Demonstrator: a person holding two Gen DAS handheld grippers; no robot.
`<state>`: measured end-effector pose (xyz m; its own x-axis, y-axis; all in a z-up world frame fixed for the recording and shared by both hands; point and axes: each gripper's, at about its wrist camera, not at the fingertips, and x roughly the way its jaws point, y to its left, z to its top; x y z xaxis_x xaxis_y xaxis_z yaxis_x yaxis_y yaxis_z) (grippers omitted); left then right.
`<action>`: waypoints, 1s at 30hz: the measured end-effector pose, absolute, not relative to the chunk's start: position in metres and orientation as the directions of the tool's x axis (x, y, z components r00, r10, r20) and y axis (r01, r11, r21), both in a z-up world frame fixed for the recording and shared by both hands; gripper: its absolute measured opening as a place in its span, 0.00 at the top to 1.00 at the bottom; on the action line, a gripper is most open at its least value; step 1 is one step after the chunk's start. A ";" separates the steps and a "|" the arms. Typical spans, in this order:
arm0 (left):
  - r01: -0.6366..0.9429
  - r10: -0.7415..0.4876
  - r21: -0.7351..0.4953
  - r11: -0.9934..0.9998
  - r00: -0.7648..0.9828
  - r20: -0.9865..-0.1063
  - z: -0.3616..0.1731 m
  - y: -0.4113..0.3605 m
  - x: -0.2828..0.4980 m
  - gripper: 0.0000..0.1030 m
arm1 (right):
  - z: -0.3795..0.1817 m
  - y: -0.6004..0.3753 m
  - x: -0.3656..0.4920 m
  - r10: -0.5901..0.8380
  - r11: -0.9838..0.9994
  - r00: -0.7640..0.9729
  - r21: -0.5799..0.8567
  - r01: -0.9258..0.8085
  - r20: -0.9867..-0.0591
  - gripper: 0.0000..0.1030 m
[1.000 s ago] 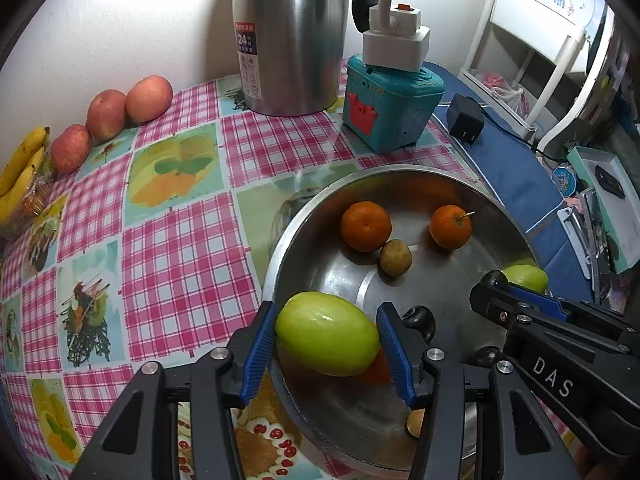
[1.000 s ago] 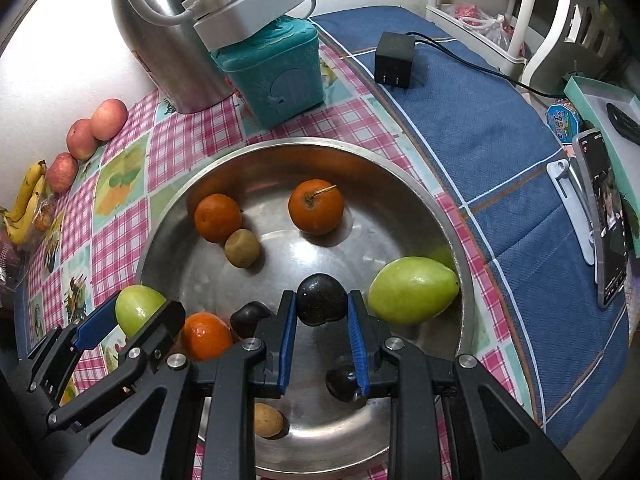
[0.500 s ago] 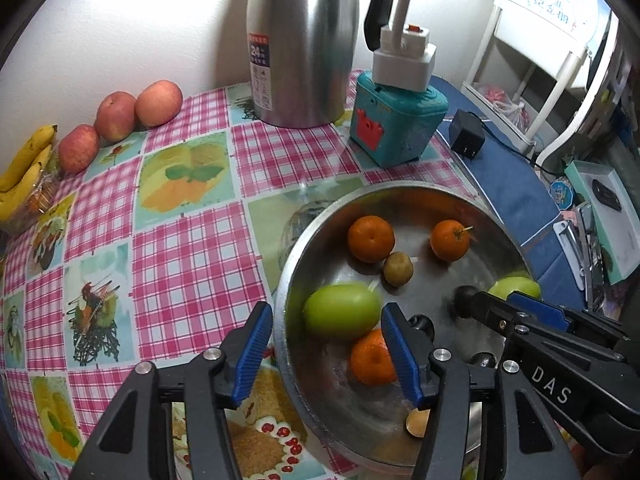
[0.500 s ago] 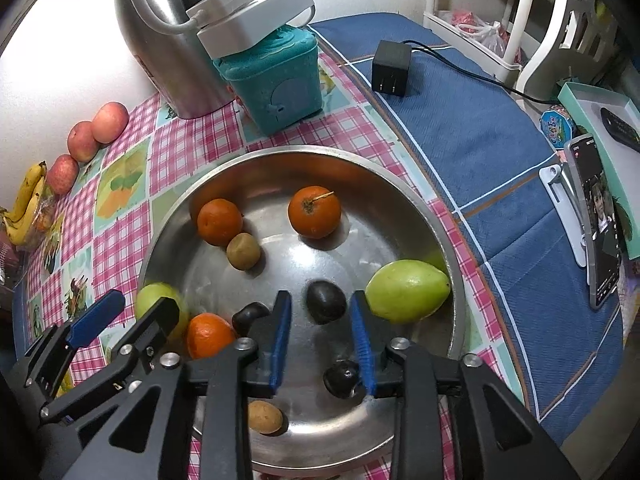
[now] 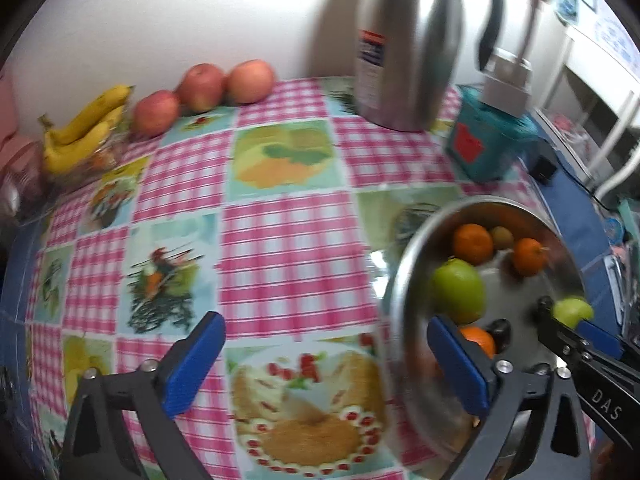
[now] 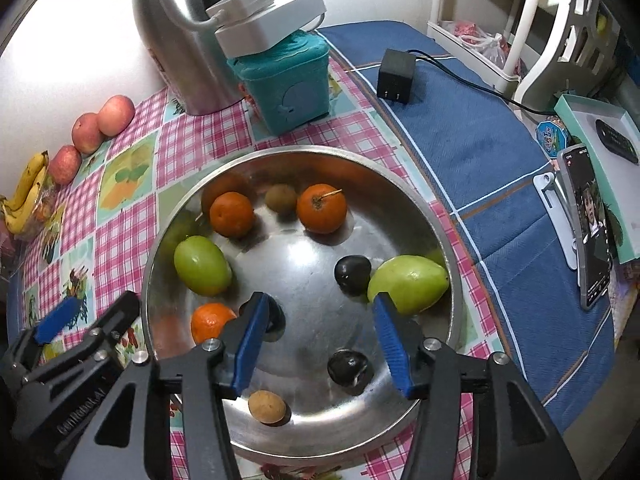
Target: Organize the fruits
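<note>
Fruits crowd the bowl (image 6: 448, 248) under the right tool (image 6: 320, 336), opening and empty; the left tool (image 5: 326, 364), opening empty, alone shows open tablecloth.

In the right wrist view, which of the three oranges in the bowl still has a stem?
The orange at the far side of the steel bowl, beside the small brown fruit. A thin stem sticks out of its top; the other two show none.

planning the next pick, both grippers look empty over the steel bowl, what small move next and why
Probably swing the left gripper, jaws opening and empty, toward the three red apples by the wall; they lie outside the round steel bowl, where the other fruit already lies.
</note>
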<state>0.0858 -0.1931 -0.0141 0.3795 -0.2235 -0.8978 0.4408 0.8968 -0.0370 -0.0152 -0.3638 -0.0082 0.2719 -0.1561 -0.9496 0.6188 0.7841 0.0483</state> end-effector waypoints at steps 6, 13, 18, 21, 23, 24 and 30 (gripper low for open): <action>0.389 -0.209 -0.046 0.920 0.390 -0.897 -0.016 -0.164 0.085 0.00 | -0.009 -0.348 -0.012 -0.180 0.812 0.263 0.008 0.584 -0.948 0.34; 0.367 -0.169 0.013 0.930 0.460 -0.872 -0.008 -0.136 0.081 0.00 | -0.009 -0.322 -0.009 -0.187 0.850 0.285 -0.009 0.527 -0.940 0.22; 0.344 -0.096 0.095 0.934 0.498 -0.862 -0.008 -0.123 0.076 0.00 | -0.010 -0.303 -0.010 -0.199 0.872 0.298 -0.031 0.488 -0.934 0.21; 0.340 -0.056 0.143 0.929 0.512 -0.857 -0.007 -0.120 0.071 0.00 | -0.007 -0.293 -0.015 -0.213 0.880 0.322 -0.038 0.474 -0.923 0.21; 0.340 -0.050 0.157 0.927 0.527 -0.848 -0.005 -0.119 0.065 0.00 | -0.004 -0.290 -0.020 -0.215 0.878 0.337 -0.030 0.478 -0.917 0.20; 0.337 -0.048 0.157 0.928 0.529 -0.847 -0.004 -0.117 0.063 0.00 | -0.002 -0.288 -0.022 -0.213 0.878 0.344 -0.025 0.478 -0.914 0.20; 0.281 0.033 0.215 0.935 0.535 -0.844 -0.001 -0.107 0.050 0.00 | 0.002 -0.278 -0.033 -0.206 0.886 0.355 -0.019 0.464 -0.912 0.20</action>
<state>0.0502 -0.1073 -0.0008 0.5349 0.0334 -0.8442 0.2806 0.9355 0.2149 -0.0329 -0.2779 0.0016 0.3551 -0.2057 -0.9119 0.4641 0.8856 -0.0191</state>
